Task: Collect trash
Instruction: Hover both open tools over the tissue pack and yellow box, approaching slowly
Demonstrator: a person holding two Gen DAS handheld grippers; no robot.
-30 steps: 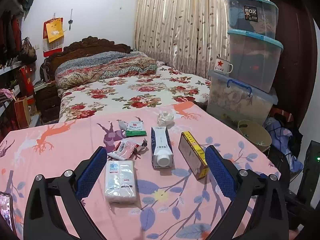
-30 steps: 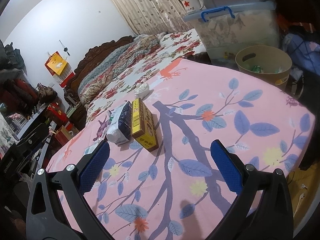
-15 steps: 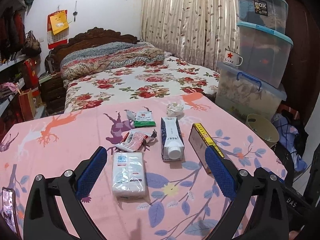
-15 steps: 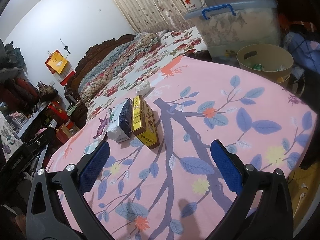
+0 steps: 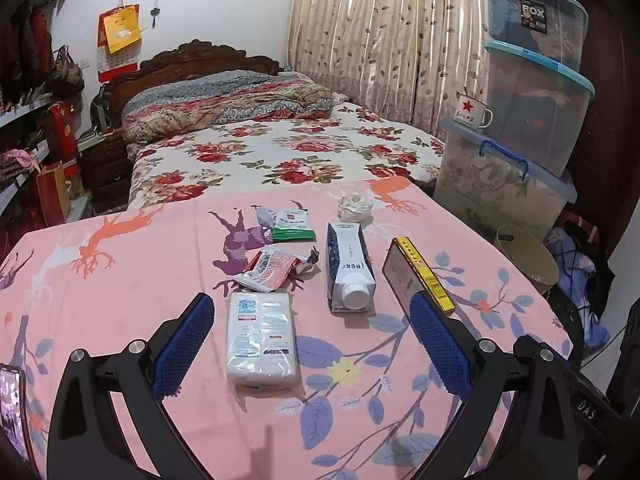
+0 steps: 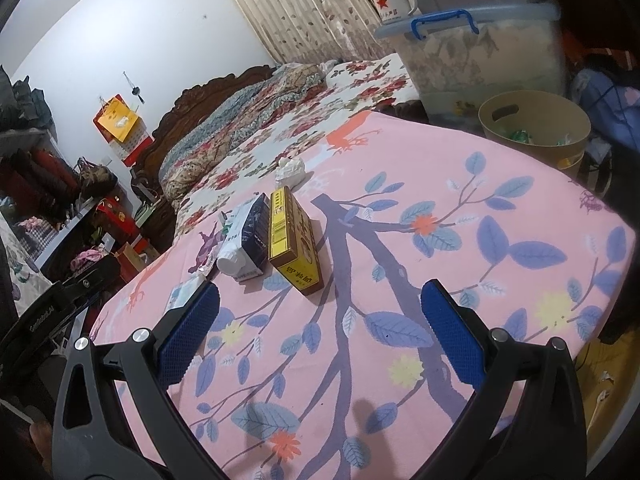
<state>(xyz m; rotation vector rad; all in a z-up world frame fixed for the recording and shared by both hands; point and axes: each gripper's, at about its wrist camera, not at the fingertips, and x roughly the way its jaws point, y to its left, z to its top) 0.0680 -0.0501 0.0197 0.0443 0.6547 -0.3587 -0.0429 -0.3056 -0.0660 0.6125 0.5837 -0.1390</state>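
Bare cloth (image 6: pixel 400 264) between yellow box (image 6: pixel 294 246) and bin (image 6: pixel 534 120).

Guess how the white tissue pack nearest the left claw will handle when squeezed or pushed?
The tissue pack is probably soft: its glossy plastic wrap looks puffy, so it should squash under the pads. Likely light for its size and somewhat slippery. It lies flat on the tablecloth, so it would likely slide, not roll.

left tongs (image 5: pixel 310 334) spread wide, right tongs (image 6: pixel 316 324) spread, seemingly level
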